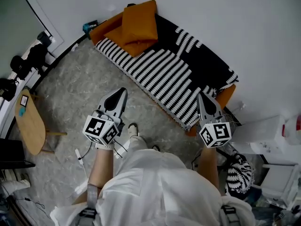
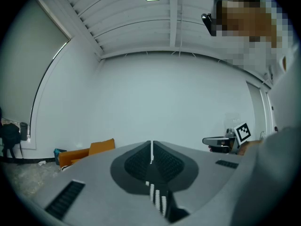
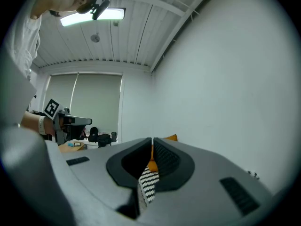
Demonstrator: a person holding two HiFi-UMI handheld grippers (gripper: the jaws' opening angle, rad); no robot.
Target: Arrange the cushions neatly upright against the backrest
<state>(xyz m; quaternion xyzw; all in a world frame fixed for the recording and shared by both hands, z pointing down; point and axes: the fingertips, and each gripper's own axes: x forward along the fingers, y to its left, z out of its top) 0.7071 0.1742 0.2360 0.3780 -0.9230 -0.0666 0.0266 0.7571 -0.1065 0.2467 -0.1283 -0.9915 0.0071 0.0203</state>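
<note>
Two orange cushions sit at the far left end of the sofa (image 1: 207,60), which is draped in a black-and-white striped throw (image 1: 162,72). One cushion (image 1: 139,19) leans against the backrest. The other (image 1: 123,40) lies flat under it. My left gripper (image 1: 123,91) hangs over the floor in front of the sofa, jaws shut and empty. My right gripper (image 1: 202,96) is over the sofa's near right end, also shut and empty. In the left gripper view the shut jaws (image 2: 151,145) point at the white wall, with an orange cushion (image 2: 101,147) low at the left. The right gripper view's jaws (image 3: 152,141) are shut too.
A small oval wooden table (image 1: 29,124) stands at the left, with black camera gear (image 1: 23,62) behind it. White furniture (image 1: 268,135) and a striped bag (image 1: 240,174) are at the right. Cables lie on the grey floor (image 1: 80,93) near my feet.
</note>
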